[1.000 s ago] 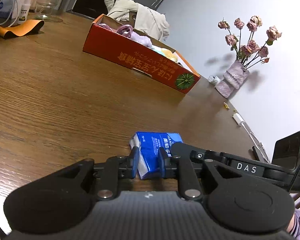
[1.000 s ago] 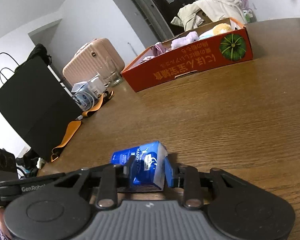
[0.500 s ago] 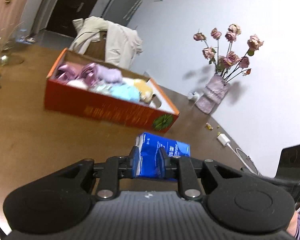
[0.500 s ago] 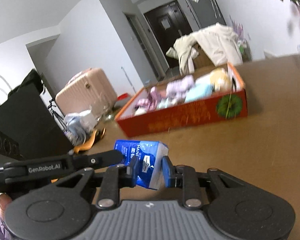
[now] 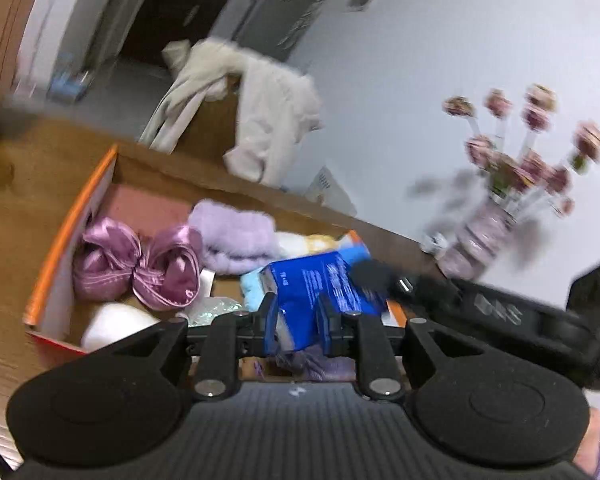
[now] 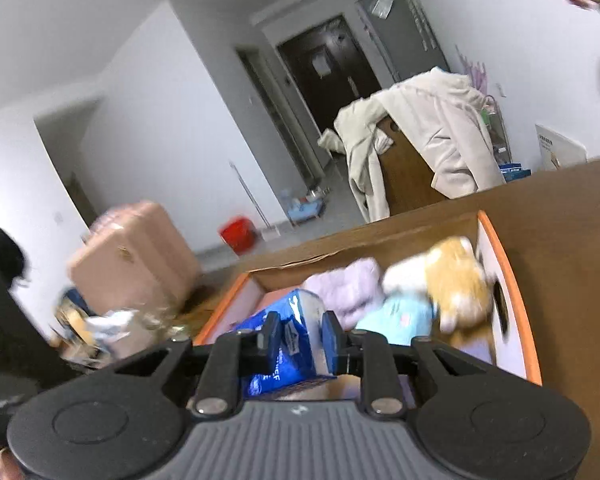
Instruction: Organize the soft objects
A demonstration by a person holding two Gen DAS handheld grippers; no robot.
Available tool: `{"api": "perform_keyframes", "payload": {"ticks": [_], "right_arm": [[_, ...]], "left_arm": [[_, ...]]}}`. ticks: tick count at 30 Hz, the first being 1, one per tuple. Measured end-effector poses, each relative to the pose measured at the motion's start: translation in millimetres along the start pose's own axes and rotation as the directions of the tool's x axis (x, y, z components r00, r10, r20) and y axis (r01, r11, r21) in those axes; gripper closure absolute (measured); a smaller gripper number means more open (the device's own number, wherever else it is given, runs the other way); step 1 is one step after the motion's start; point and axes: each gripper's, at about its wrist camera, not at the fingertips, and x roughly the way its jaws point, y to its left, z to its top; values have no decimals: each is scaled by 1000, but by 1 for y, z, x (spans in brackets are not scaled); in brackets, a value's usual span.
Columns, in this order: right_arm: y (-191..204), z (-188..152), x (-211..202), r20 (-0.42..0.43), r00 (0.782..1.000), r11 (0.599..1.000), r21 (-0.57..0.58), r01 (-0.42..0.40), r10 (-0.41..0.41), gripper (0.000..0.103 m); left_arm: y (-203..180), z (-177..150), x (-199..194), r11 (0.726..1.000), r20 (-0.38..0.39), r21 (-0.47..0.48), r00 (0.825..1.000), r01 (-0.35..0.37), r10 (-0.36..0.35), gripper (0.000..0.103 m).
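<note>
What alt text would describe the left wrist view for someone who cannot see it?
A hand-held gripper clamps a blue tissue pack above an open orange box holding purple satin bundles and a lilac fluffy cloth. Blurred dried roses stand at the right.

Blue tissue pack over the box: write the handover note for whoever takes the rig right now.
Left gripper: shut on one end of the blue tissue pack.
Right gripper: clamped on its other end.
Pack is held above the orange box, which already holds the purple satin bundles, lilac towel and plush toy.
Left: lower the pack into the box, release both grippers.
</note>
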Motion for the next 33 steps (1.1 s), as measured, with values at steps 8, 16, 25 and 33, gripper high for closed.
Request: {"api": "perform_keyframes", "payload": {"ticks": [8, 16, 25, 33], "right_arm": [[-6, 14, 95, -220, 975, 996, -85, -17, -3, 81], [1, 7, 75, -204, 978, 993, -121, 14, -38, 79], [22, 25, -49, -110, 988, 976, -203, 83, -107, 63], [52, 16, -162, -2, 994, 957, -271, 106, -111, 43]], "left_arm": [[7, -11, 35, 994, -90, 106, 996, -17, 27, 83], [9, 0, 0, 959, -9, 245, 989, -142, 149, 72], [-23, 20, -87, 904, 170, 318, 955, -286, 242, 50], [-69, 3, -167, 880, 261, 369, 942, -299, 210, 26]]}}
